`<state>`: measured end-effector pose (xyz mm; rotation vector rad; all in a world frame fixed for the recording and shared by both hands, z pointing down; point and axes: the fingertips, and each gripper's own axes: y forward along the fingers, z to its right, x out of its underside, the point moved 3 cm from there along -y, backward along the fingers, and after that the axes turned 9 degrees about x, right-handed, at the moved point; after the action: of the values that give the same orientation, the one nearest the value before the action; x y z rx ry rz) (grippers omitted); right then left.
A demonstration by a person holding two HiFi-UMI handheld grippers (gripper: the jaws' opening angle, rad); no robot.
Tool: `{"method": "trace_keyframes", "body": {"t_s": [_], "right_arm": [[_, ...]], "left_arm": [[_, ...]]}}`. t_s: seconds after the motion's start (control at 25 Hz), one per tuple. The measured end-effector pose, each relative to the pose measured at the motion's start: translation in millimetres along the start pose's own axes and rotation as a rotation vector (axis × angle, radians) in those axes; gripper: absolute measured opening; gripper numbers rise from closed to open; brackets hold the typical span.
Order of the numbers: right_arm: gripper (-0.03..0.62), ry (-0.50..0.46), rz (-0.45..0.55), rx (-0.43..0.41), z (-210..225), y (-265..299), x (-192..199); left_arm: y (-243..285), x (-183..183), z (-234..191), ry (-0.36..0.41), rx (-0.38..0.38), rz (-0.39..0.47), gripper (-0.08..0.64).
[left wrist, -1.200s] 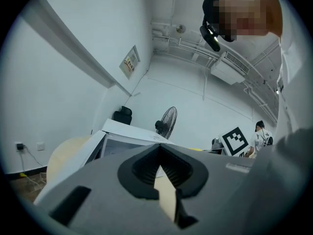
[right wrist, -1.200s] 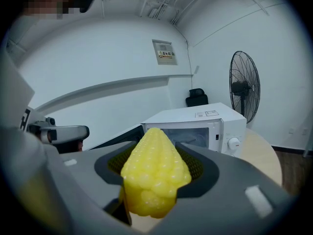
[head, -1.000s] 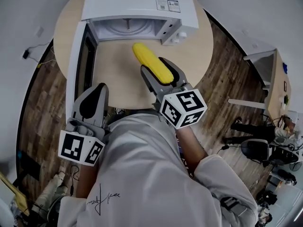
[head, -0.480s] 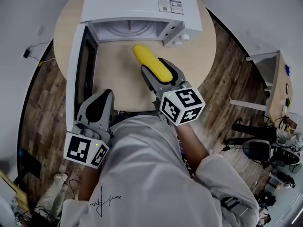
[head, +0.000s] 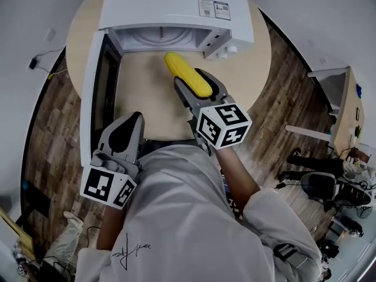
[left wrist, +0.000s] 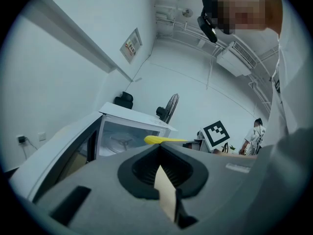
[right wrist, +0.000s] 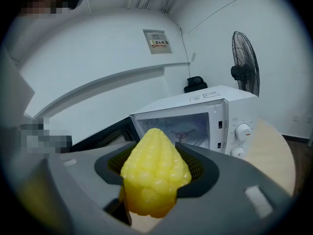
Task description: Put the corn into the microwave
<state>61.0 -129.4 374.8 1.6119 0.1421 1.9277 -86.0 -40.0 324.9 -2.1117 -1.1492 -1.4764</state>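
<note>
A yellow corn cob (head: pixel 185 76) is held over the round tan table (head: pixel 147 96), just in front of the white microwave (head: pixel 176 4). My right gripper (head: pixel 192 81) is shut on the corn's near half, and the cob's tip points at the open cavity (head: pixel 157 37). In the right gripper view the corn (right wrist: pixel 154 175) fills the space between the jaws, with the microwave (right wrist: pixel 195 121) behind it. The microwave door (head: pixel 97 84) stands swung out to the left. My left gripper (head: pixel 129 125) is shut and holds nothing, at the table's near edge beside the door.
The microwave's two knobs (head: pixel 226 51) sit at its right front. Wood floor surrounds the table. A desk (head: pixel 338 98) and office chairs (head: pixel 329 187) stand at the right. A standing fan (right wrist: pixel 243 67) is behind the microwave.
My left gripper has shifted a little to the right near the table's edge. The right gripper still grips the corn and has hardly moved.
</note>
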Motion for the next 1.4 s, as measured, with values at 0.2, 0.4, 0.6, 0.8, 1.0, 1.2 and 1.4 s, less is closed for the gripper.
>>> {"method": "trace_keyframes", "body": {"t_s": [0.2,0.4,0.6,0.8,1.0,1.2,1.4], "right_arm": [[0.262,0.005,-0.014,-0.005,5.1,10.2,2.1],[0.262,0.011,-0.029,-0.004,10.6,19.8,7.2],[0.262,0.001,-0.043,-0.005,14.0,32.0,11.4],[0.262,-0.004,-0.053,-0.006,18.4,46.7,13.5],[0.261,-0.009,-0.060,0.000,24.6,61.6,14.8],[0.261,-0.023,-0.070,0.005,29.5,77.0,15.1],[0.261,-0.030,-0.069,-0.001,30.4,87.8,15.3]], "left_arm": [[6.3,5.1,1.0,0.013,-0.010,-0.031,-0.011],[12.5,12.9,6.8,0.069,-0.016,-0.084,-0.011],[11.2,13.8,5.3,0.069,-0.036,-0.092,-0.011],[10.1,16.0,4.1,0.057,-0.041,-0.105,-0.010],[10.3,20.4,2.0,0.036,-0.048,-0.113,-0.011],[8.6,21.9,-4.0,0.013,-0.091,-0.105,-0.011],[6.2,20.8,-7.5,0.005,-0.106,-0.100,-0.011]]}}
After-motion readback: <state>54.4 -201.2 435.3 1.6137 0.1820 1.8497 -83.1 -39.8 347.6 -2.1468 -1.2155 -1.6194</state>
